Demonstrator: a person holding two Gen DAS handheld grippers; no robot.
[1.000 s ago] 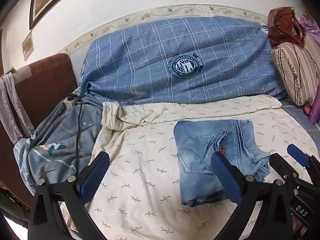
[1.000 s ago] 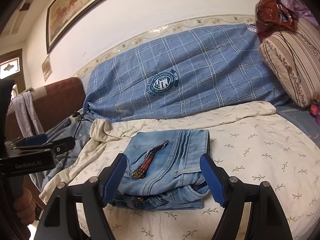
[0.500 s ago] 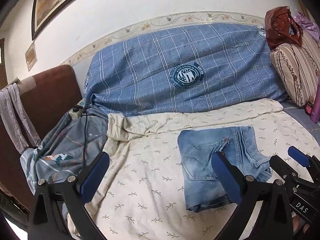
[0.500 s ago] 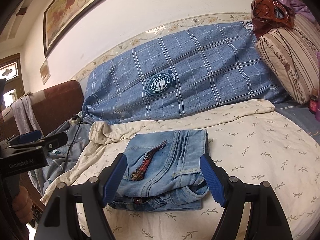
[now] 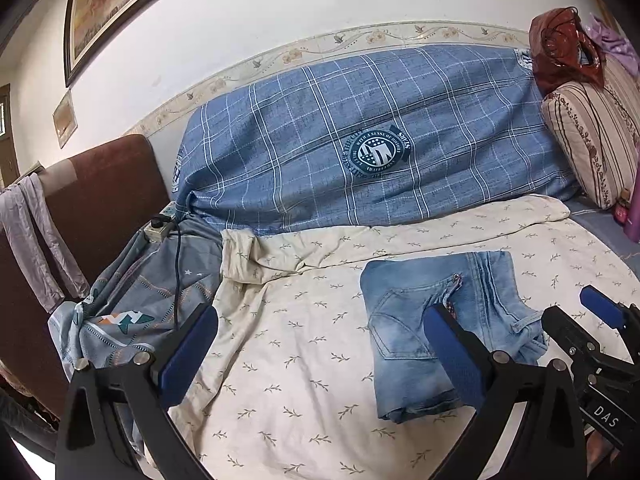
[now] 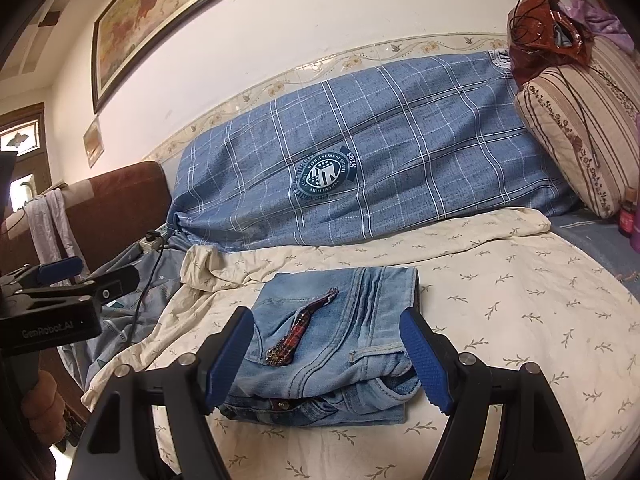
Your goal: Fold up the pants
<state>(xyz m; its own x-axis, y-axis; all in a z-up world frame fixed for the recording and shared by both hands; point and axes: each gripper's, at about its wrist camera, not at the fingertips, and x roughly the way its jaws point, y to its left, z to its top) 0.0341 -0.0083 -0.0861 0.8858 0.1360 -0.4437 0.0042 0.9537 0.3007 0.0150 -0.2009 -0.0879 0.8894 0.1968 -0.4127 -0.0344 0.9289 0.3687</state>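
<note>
Right wrist view, folded jeans [image 6: 340,344] just ahead of released right gripper [image 6: 326,360], left gripper [image 5: 320,354] released, jeans rightward.

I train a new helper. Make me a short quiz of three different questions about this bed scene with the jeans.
1. True or false: the jeans lie folded in a compact stack on the cream sheet.
2. Which gripper holds cloth? A) left gripper B) right gripper C) neither
3. Fill in: behind the jeans, against the wall, lies a blue ____ bundle.

Key: 1 true; 2 C, both are open and empty; 3 checked.
</note>
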